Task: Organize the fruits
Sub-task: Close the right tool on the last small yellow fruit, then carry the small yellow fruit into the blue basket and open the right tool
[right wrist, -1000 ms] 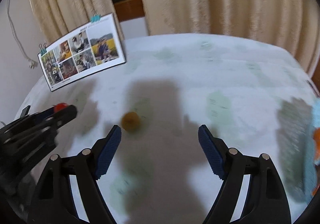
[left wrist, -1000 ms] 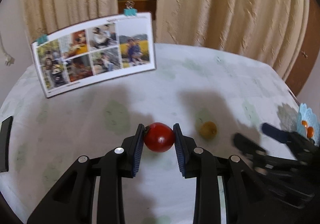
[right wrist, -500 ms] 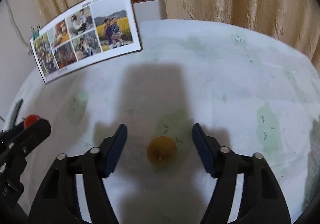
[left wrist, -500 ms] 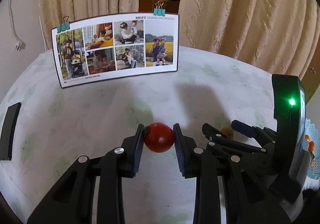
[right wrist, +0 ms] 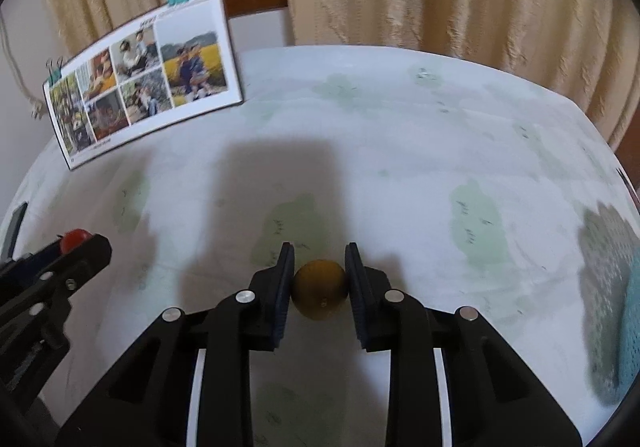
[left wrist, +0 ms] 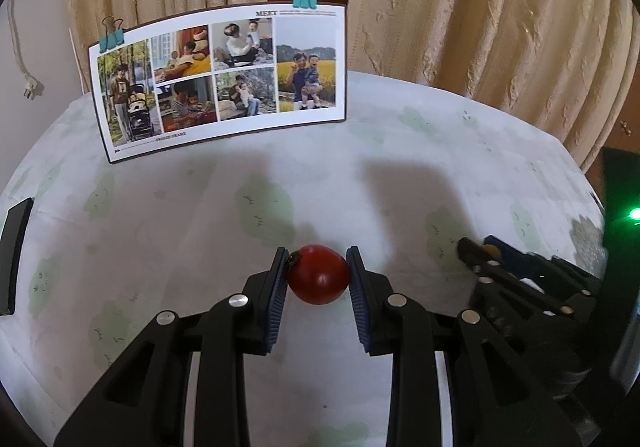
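My left gripper (left wrist: pixel 318 275) is shut on a red tomato (left wrist: pixel 318 274) and holds it over the white tablecloth (left wrist: pixel 200 215). My right gripper (right wrist: pixel 319 277) is shut on a small brownish-yellow round fruit (right wrist: pixel 319 289) low over the cloth. The left gripper with the tomato (right wrist: pixel 74 240) also shows at the left edge of the right wrist view. The right gripper (left wrist: pixel 486 249) shows at the right of the left wrist view, with a sliver of the yellow fruit between its tips.
A photo collage board (left wrist: pixel 224 79) with binder clips stands at the back left of the table. A teal-blue basket (right wrist: pixel 628 327) sits at the right edge. A black flat object (left wrist: pixel 14 255) lies at the left edge. Beige curtains (left wrist: pixel 480 7) hang behind.
My right gripper moved over the yellow fruit and closed on it. My left gripper kept hold of the tomato while its view swung to face the photo board.
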Demonstrator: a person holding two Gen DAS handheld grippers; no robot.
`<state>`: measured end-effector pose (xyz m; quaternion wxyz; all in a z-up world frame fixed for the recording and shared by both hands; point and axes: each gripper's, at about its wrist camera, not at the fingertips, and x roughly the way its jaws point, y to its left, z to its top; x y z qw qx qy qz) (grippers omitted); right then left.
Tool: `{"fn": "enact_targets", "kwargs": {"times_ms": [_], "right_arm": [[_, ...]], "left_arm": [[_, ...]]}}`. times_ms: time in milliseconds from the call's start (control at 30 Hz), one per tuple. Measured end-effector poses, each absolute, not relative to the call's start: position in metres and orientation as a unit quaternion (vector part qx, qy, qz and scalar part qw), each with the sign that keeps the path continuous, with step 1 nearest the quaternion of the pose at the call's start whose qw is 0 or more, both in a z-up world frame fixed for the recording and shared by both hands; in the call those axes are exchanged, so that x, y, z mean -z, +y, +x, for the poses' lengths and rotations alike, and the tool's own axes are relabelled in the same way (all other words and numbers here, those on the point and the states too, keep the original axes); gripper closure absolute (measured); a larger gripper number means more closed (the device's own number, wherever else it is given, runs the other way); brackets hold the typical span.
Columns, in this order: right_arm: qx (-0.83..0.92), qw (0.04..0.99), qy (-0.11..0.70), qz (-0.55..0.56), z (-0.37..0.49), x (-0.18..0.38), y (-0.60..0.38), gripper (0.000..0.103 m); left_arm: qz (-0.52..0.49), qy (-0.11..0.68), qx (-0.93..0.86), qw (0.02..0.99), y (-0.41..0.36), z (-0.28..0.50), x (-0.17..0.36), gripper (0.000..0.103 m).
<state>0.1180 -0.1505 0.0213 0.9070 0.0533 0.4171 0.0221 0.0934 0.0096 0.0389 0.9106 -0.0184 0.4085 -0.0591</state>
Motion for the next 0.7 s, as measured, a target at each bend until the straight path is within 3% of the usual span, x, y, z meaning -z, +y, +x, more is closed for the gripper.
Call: {"fn": "enact_targets", "kwargs": {"times_ms": [700], "right_arm": [[0.066, 0.934, 0.307, 0.172, 0.008, -0.087, -0.282, 0.076]], "left_arm": [[0.012, 0.41, 0.087, 0.908, -0.017, 0.083, -0.031, 0.073]]}}
